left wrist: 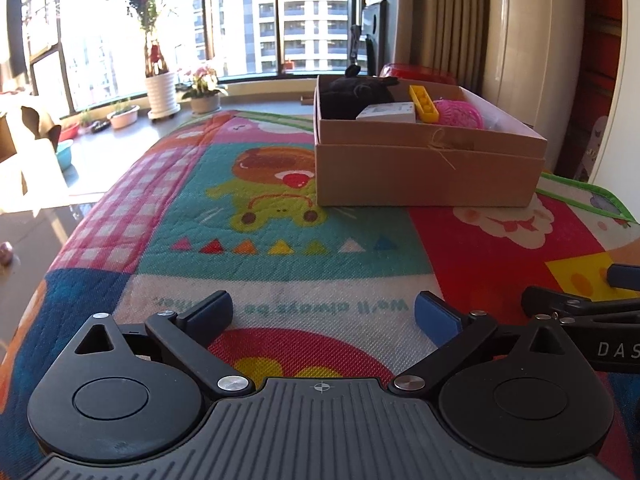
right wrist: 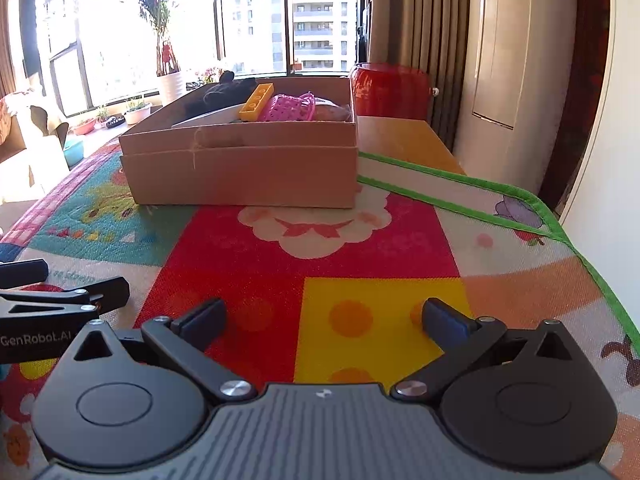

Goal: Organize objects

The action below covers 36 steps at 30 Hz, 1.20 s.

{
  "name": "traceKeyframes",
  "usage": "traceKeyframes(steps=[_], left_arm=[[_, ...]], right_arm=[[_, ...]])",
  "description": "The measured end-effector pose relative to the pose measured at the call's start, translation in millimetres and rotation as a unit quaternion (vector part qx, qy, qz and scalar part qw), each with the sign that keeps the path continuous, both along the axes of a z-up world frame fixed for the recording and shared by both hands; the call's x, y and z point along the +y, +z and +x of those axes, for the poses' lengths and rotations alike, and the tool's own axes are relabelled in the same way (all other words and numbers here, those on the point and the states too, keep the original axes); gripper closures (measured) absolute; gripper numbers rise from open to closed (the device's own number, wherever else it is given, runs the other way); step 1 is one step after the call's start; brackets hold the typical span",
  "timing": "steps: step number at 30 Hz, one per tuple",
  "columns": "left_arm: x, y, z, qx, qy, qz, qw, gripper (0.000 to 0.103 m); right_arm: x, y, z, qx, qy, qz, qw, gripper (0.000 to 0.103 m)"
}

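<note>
The cardboard box (left wrist: 428, 160) sits on the colourful play mat (left wrist: 256, 208), toward the mat's far right part as the left wrist camera sees it; the same box (right wrist: 244, 168) lies ahead and slightly left in the right wrist camera. Inside the box, at its far left corner, lies a black plush toy (left wrist: 356, 92); beside that, nearer the box's front wall, a flat white packet (left wrist: 386, 113); right of the packet a yellow building brick (left wrist: 423, 102) leans on a slant; right of the brick sits a pink mesh ball (left wrist: 460, 114). From the right wrist camera the brick (right wrist: 256, 102) and a pink perforated toy (right wrist: 290, 108) show above the box's near wall.

Well in front of the box, low over the mat, the left gripper (left wrist: 322, 314) has its fingers spread wide with nothing between them; the right gripper (right wrist: 324, 316) is likewise spread and empty, just beside the left one, whose black frame edges into the right camera's lower left.

Behind the box stands a red container (right wrist: 390, 90); right of the box hang beige curtains (right wrist: 420, 40); far behind the box, by the window (left wrist: 256, 24), stands a white plant pot (left wrist: 161, 94) and a smaller pot of pink flowers (left wrist: 205, 88).
</note>
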<state>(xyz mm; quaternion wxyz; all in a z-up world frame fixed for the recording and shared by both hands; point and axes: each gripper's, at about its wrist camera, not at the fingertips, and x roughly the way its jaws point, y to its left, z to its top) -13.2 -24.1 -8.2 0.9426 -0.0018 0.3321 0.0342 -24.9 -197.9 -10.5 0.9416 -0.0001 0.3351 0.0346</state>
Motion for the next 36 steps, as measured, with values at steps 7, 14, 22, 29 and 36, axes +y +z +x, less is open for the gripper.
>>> traceKeyframes(steps=[7,14,22,29,36], left_arm=[[-0.5,0.0,-0.4,0.0,0.0,0.001,1.0,0.001],[-0.5,-0.3,0.0,0.0,0.001,0.001,1.0,0.001],[-0.7,0.0,-0.5,0.0,0.001,0.001,1.0,0.001],[-0.8,0.0,-0.2,0.0,0.001,0.001,1.0,0.001],[-0.8,-0.1,0.0,0.0,0.001,0.001,1.0,0.001]], right_arm=[[0.6,-0.6,-0.8,-0.001,-0.003,-0.002,1.0,0.0],[0.7,-0.1,-0.7,-0.001,-0.002,-0.004,1.0,0.0],[0.6,-0.1,-0.2,-0.001,-0.002,-0.004,1.0,0.0],[0.6,-0.1,-0.2,-0.001,-0.002,-0.004,1.0,0.0],[0.6,0.0,-0.3,-0.001,-0.002,-0.004,1.0,0.0]])
